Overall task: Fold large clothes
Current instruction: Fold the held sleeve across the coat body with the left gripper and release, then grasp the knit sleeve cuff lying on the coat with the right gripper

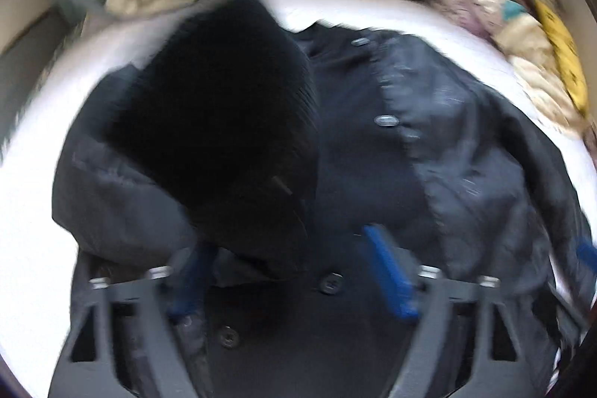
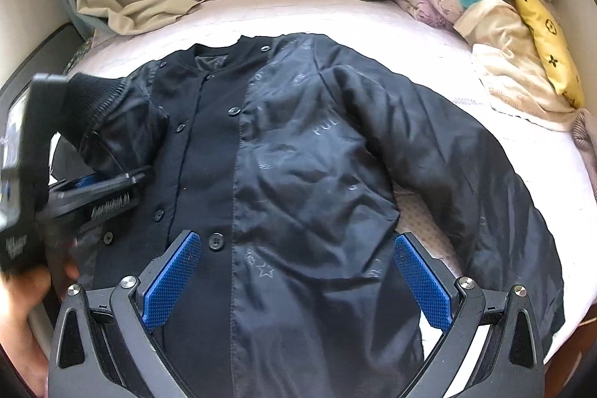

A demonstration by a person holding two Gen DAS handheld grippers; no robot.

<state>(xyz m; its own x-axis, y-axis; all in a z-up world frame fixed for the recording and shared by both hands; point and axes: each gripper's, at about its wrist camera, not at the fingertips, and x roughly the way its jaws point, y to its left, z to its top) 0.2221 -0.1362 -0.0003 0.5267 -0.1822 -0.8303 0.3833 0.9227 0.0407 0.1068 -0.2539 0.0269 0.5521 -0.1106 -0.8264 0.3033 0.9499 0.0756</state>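
Sleeve fold-in on a dark jacket, left side laid over, right side pending

The jacket lies front-up and buttoned on the pale bed, collar toward the headboard; its left sleeve is doubled onto the chest with the ribbed cuff uppermost, while the right sleeve is spread out to the side. The left gripper stands wide with nothing between its blue pads, low over the hem buttons. The right gripper is likewise wide and empty above the lower front. Judgement: for a clean fold, pinch the right sleeve near its cuff, lift only enough to clear the body, lay it parallel to the placket, and smooth the shiny fabric, which probably slides easily
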